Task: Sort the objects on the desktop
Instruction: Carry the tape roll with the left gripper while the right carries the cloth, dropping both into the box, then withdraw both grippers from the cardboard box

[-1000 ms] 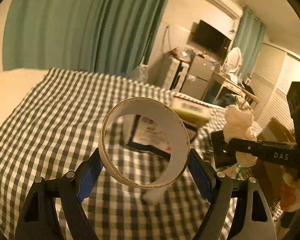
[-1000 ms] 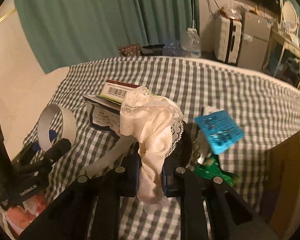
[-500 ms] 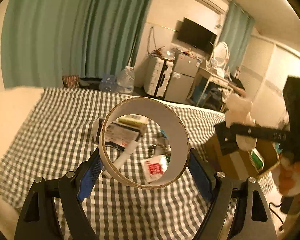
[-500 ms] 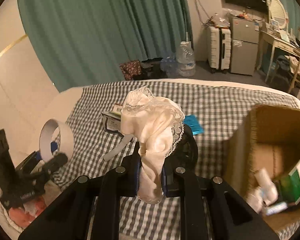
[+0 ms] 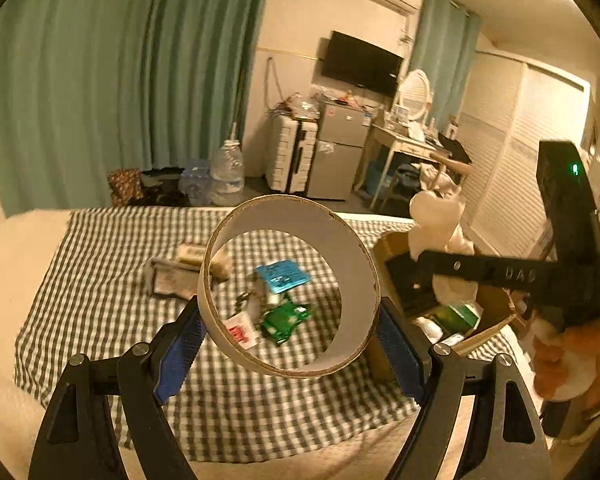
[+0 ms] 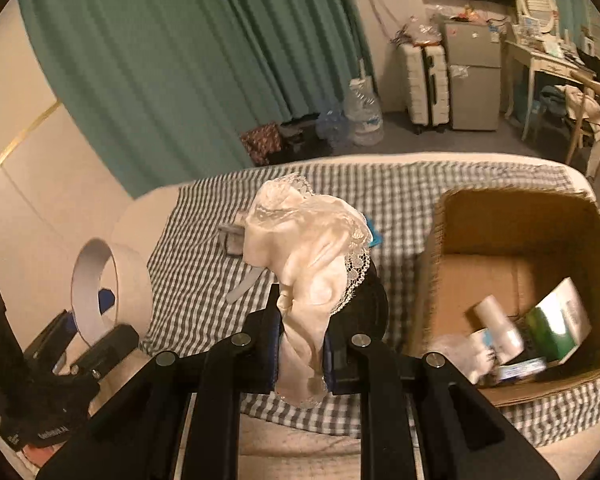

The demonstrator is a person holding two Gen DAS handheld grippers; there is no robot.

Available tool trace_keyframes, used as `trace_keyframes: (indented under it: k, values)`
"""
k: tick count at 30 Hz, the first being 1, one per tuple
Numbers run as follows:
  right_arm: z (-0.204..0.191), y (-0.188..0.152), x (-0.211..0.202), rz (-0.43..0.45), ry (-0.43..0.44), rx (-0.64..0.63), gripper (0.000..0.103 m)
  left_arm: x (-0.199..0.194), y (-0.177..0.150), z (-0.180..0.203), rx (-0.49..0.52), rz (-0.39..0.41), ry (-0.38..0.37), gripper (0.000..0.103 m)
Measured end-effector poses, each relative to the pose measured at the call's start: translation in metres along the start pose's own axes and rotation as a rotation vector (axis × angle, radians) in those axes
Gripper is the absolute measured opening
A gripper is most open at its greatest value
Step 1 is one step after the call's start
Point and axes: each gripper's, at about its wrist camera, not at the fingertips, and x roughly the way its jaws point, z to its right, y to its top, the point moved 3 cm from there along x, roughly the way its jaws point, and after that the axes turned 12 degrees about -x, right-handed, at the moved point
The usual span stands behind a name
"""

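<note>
tape ring point(image 5: 292, 286): upright, held | lace cloth point(image 6: 312, 256): bunched, held; box point(image 6: 512, 216): open

Box point(image 6: 516, 232) right of checked cloth point(image 6: 204, 264)

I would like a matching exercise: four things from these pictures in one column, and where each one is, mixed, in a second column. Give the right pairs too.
Things:
1. cardboard ring
2. lace-trimmed cloth
3. green and white carton
4. blue packet

Places:
A. lying on the checked cover
B. between the left gripper jaws
C. inside the cardboard box
D. between the right gripper jaws

Pairs: 1-B, 2-D, 3-C, 4-A
</note>
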Motion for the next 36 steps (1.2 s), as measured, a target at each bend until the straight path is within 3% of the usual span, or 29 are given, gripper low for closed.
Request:
trace_keyframes:
  k: [5,8,10,12,17,18,19,20,21,25,29,36]
  values:
    - [0.049,0.005,-0.029,-0.022,-0.107,-0.025,0.016,0.017,0.009,0.075,0.061,-0.016,-0.076,0.085]
    - [0.093,-0.004,-0.031,-0.073,-0.185,0.012,0.016,0.057,0.000,0.131,0.079,-0.098,-0.130,0.085]
    - [0.119,-0.013,-0.025,-0.112,-0.230,0.027,0.016,0.083,-0.013,0.160,0.112,-0.139,-0.121,0.085]
    - [0.142,-0.024,-0.018,-0.136,-0.265,0.044,0.016,0.112,-0.031,0.181,0.131,-0.201,-0.117,0.085]
    - [0.183,-0.042,-0.008,-0.160,-0.266,0.125,0.019,0.150,-0.058,0.204,0.154,-0.251,-0.130,0.085]
    - [0.189,-0.043,-0.007,-0.158,-0.273,0.133,0.025,0.151,-0.062,0.204,0.151,-0.256,-0.130,0.088]
    - [0.192,-0.044,-0.006,-0.162,-0.266,0.141,0.052,0.155,-0.064,0.206,0.146,-0.270,-0.126,0.093]
    - [0.195,-0.045,-0.008,-0.163,-0.269,0.151,0.067,0.157,-0.066,0.206,0.142,-0.287,-0.111,0.103]
    - [0.196,-0.045,-0.013,-0.157,-0.282,0.159,0.081,0.158,-0.066,0.205,0.139,-0.286,-0.098,0.103]
    - [0.195,-0.035,-0.036,-0.109,-0.304,0.167,0.081,0.145,-0.058,0.199,0.124,-0.286,-0.092,0.103]
    - [0.172,-0.028,-0.065,-0.063,-0.323,0.150,0.081,0.100,-0.039,0.186,0.103,-0.212,-0.094,0.103]
    - [0.090,-0.013,-0.125,0.037,-0.351,0.001,0.081,0.007,0.012,0.151,0.156,-0.054,0.056,0.103]
